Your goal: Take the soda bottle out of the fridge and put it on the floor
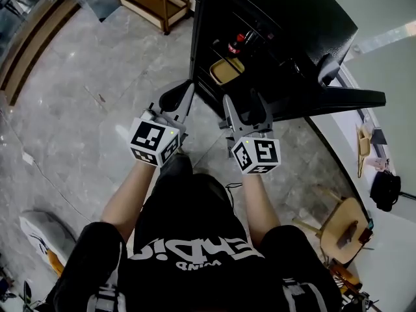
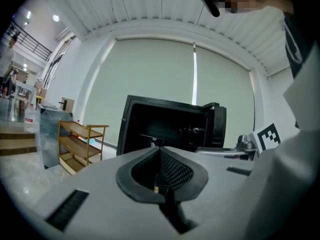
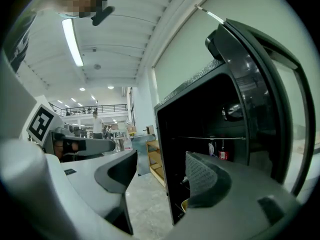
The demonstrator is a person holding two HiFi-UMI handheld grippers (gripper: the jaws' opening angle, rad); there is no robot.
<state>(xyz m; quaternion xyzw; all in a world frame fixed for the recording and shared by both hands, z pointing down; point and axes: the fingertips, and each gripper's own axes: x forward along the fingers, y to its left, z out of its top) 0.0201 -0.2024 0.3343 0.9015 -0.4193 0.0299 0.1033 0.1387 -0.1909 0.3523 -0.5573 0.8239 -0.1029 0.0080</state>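
While right tongs (image 1: 244, 106) gape, soda bottle (image 1: 238, 42) beyond

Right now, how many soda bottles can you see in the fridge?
1: the soda bottle, red cap and label, stands inside the open fridge, under the wire shelf. The dark interior may hide more.

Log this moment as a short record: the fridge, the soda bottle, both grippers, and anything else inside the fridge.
fridge: black, door open
soda bottle: inside the fridge, untouched
yellow container: inside, lower than the bottle
left gripper: jaws together, empty
right gripper: jaws apart, nothing between them, facing the fridge opening
floor: grey stone, no bottle on it
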